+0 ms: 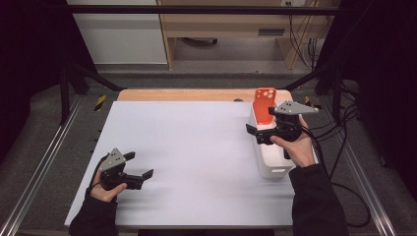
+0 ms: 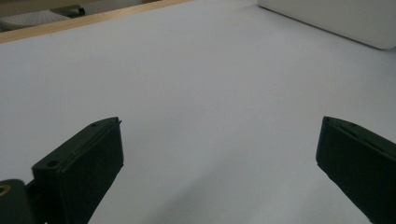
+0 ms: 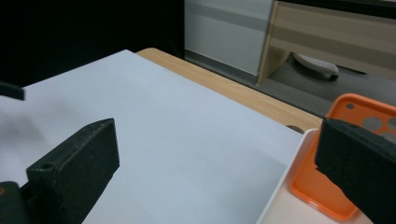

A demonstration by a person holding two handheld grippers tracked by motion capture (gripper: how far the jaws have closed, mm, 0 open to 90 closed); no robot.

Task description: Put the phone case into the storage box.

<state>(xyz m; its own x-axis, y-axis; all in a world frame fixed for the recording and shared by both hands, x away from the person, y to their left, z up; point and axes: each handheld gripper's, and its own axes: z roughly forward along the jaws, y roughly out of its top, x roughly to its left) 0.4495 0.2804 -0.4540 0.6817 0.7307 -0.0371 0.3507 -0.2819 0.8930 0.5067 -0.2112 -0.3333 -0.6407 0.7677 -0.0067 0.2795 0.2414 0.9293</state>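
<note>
left gripper (image 1: 140, 166): nearest you, at the near left of the white mat (image 1: 187, 157); its jaws stand wide apart with nothing between them.
right gripper (image 1: 252, 132): your right hand holds it over the white tray (image 1: 271, 169); jaws spread wide, gripping nothing.
orange phone case (image 1: 264, 104): leans upright in the tray's far end, just beside your right gripper.
white tray: sits at the mat's right edge.

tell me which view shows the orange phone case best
The high view: the orange phone case is seen whole, standing tilted against the far end of the white bin. The right gripper view shows the orange phone case close but partly behind a jaw. The left gripper view catches just a corner of the bin.
</note>
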